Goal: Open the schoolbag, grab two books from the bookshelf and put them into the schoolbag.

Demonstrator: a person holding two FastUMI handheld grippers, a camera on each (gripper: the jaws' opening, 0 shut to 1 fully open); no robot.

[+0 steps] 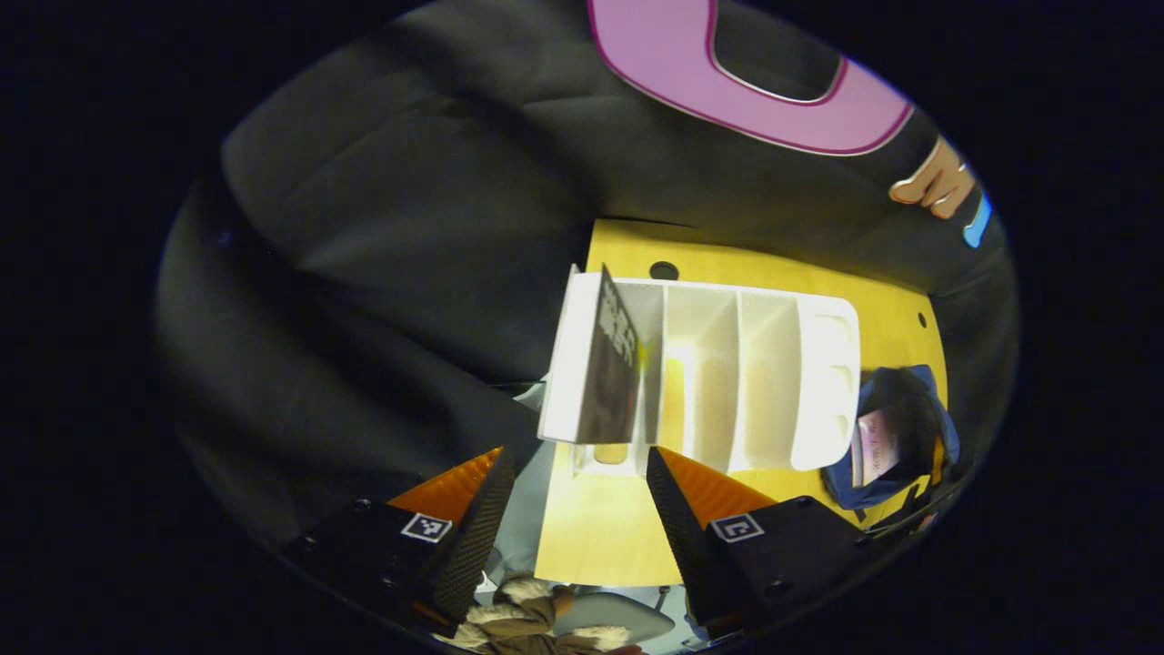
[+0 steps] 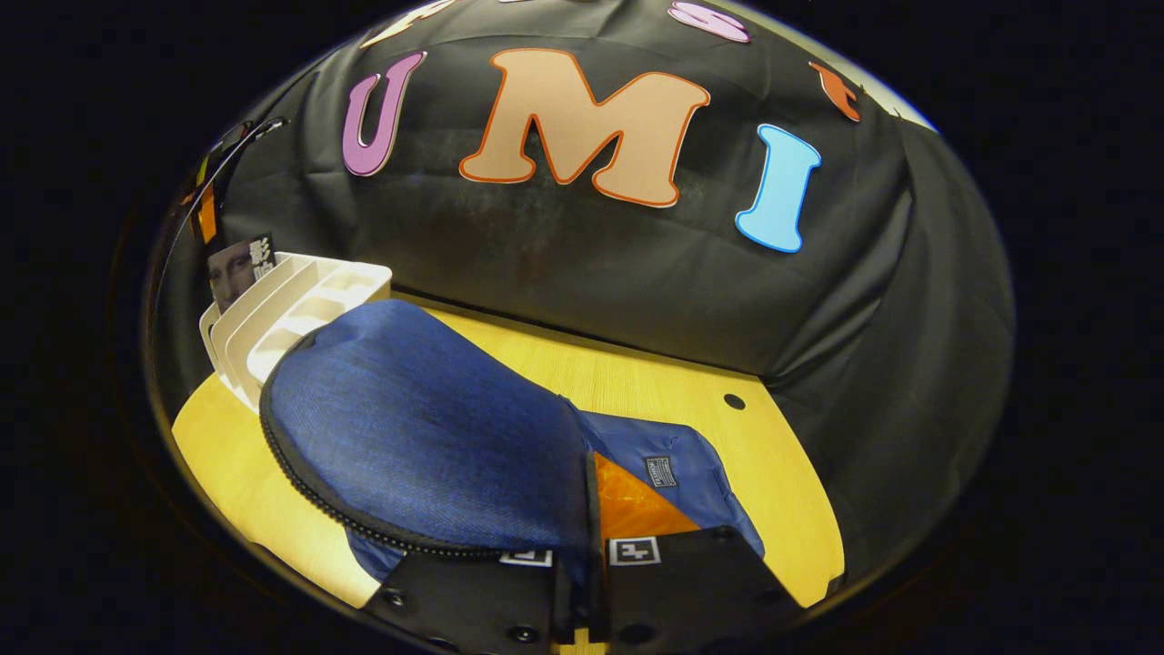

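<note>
One yellow table (image 2: 691, 391), white bookshelf (image 1: 727, 373), blue schoolbag (image 2: 418, 437).

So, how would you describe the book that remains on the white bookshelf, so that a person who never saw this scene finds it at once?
Find the yellow table and the white bookshelf with several slots standing on it. The book has a dark cover and stands in the end slot farthest from the blue schoolbag. The slots between them look empty, so it is the one dark thing in the white rack.
</note>
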